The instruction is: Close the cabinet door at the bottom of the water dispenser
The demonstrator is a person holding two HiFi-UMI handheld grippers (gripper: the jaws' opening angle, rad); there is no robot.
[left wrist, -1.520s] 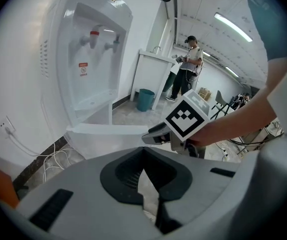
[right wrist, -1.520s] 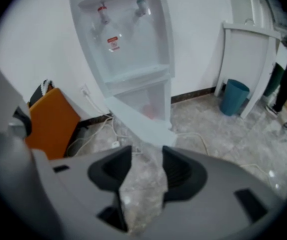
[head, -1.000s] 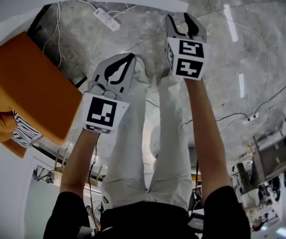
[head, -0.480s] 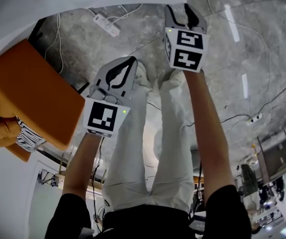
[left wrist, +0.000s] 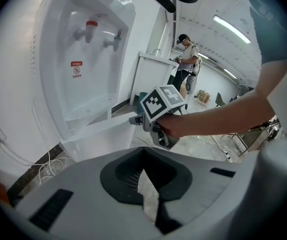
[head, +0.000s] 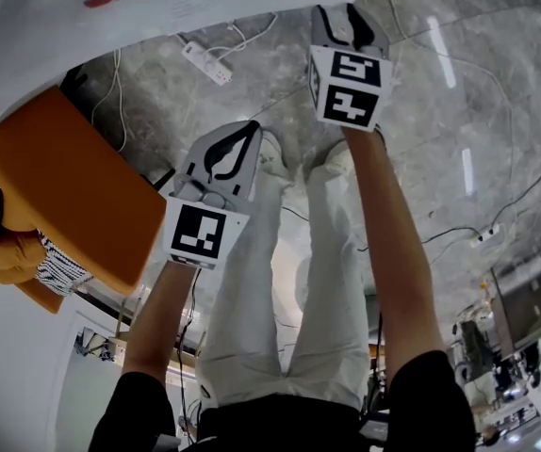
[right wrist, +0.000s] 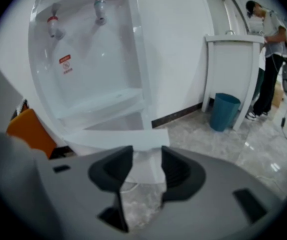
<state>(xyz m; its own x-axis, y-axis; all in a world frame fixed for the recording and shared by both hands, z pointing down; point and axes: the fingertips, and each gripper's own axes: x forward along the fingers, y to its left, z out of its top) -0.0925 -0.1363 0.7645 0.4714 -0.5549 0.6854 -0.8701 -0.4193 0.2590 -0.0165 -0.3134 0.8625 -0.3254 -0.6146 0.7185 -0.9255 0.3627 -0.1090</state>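
Head view: cabinet door is only a white strip across top of frame, left end cut off. Water dispenser body mostly outside that frame. Your right gripper at top centre, jaws apart, tips at door's edge; contact unclear. Right gripper view: door edge lies just beyond gap, nothing clamped. Your left gripper mid-frame over your legs, jaws together, empty. Versus one second ago: right gripper higher in frame, closer to door; orange seat and power strip lower.

Office-like workspace, water dispenser, polished stone floor, power strip, teal bin, ceiling strip lights
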